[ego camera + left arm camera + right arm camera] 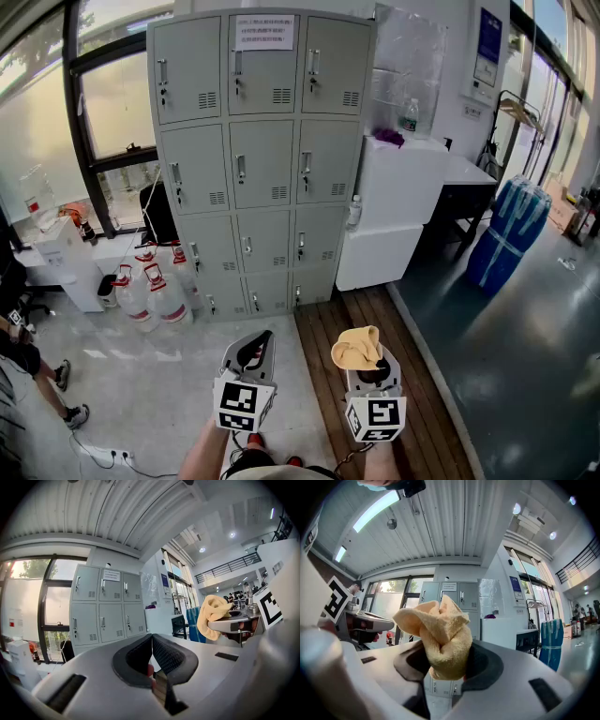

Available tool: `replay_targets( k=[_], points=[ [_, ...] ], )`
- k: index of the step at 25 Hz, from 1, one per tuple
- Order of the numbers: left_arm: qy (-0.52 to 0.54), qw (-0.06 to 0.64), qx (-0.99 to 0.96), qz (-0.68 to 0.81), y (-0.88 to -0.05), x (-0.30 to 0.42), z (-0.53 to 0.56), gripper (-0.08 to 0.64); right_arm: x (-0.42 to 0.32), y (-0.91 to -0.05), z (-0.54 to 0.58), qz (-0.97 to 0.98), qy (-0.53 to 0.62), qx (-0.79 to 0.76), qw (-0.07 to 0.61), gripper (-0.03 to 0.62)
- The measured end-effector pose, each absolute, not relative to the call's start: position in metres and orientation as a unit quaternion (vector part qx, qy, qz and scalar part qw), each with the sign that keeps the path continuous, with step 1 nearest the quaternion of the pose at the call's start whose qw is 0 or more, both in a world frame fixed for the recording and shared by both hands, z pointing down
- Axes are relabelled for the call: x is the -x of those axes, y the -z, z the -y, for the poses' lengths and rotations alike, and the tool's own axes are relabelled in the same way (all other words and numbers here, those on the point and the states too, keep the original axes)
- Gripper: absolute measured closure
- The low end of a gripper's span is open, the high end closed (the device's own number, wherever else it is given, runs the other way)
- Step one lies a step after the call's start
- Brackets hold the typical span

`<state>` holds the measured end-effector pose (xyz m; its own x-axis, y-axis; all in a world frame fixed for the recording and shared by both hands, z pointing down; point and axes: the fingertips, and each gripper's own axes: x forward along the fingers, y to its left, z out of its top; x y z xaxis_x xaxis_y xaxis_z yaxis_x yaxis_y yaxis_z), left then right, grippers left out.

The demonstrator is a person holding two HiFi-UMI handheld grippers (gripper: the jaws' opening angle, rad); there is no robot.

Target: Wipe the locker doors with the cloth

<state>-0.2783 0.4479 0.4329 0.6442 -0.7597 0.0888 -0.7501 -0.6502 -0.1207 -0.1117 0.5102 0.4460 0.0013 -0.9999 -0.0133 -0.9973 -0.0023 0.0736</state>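
The lockers [258, 159] stand well apart from me, with bare pale floor [150, 384] and a strip of wooden planks [328, 328] open between us. Water jugs [155, 291] crowd their lower left corner, and a white cabinet [394, 216] sits just beside their right edge. I hold both tools low and side by side, pointed toward the doors. My left gripper [151, 637] has its jaws pressed together on nothing. My right gripper [373, 375] is clamped on the yellow cloth [440, 634], which bunches above the jaws
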Motion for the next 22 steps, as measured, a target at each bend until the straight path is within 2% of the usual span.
replay_targets(
  k=[22],
  points=[
    [0.069,0.022,0.904,-0.420,-0.448,0.257,-0.391,0.537,0.082,-0.464,-0.462,0.704,0.014,-0.709,0.028,0.411]
  ],
)
